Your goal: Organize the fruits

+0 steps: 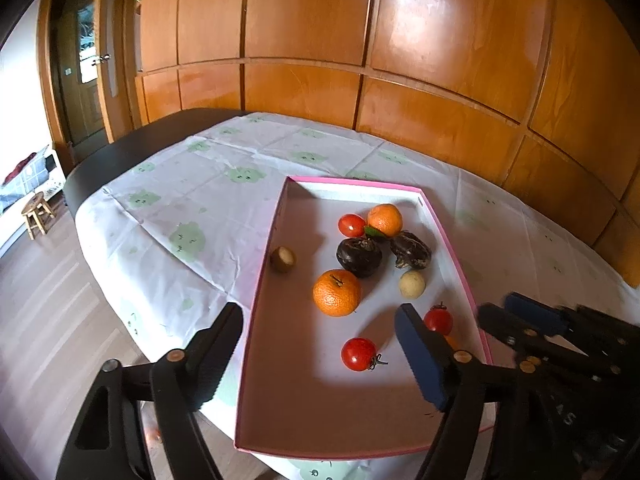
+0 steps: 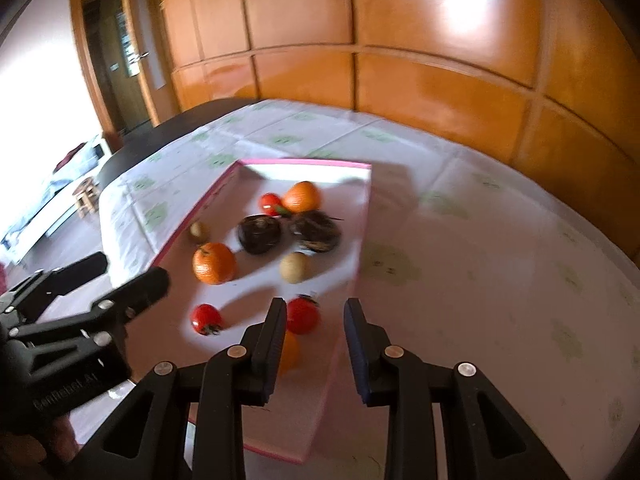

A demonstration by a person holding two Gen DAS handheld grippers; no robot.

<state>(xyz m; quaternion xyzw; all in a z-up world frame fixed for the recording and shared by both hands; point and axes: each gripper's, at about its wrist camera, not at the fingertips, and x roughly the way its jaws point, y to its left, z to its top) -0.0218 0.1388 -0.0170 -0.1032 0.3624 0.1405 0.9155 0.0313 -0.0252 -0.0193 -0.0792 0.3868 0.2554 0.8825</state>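
Left wrist view: the left claw (image 1: 320,314) stands wide apart and empty above the near end of a shallow pink-rimmed tray (image 1: 456,256), which lies on the worktop and holds all the fruit visible. There is a large orange (image 1: 337,293) at mid-tray and a second orange (image 1: 385,220) toward the far end, beside a far tomato (image 1: 352,225). Two dark, wrinkled fruits (image 1: 359,257) sit between the oranges, with a pale round fruit (image 1: 412,284) to their near right and a small brown fruit (image 1: 283,259) against the left wall. Two near tomatoes (image 1: 359,354) lie closest to the claw. Judged by look, the oranges are firm and grippy and should take a hold across the widest part. The tomatoes are smooth, thin-skinned and easily bruised, so a light squeeze on the body, clear of the stalk, seems wise. All of it is round and likely to roll. The right claw (image 1: 508,308) enters blurred at the right. A creased, thin white tablecloth (image 1: 180,200) with green prints covers the dark worktop (image 1: 120,152) and may slide or bunch. Behind it are glossy wooden wall panels (image 1: 320,40). A door (image 1: 80,60), a small stool (image 1: 38,212) and pale plank floor (image 1: 40,320) lie to the left. Right wrist view: the right claw is drawn nearly together, with only a narrow gap, and is clamped on nothing. It is poised over the tray's near right wall, with an orange-coloured fruit (image 2: 290,350) partly hidden behind its left finger.
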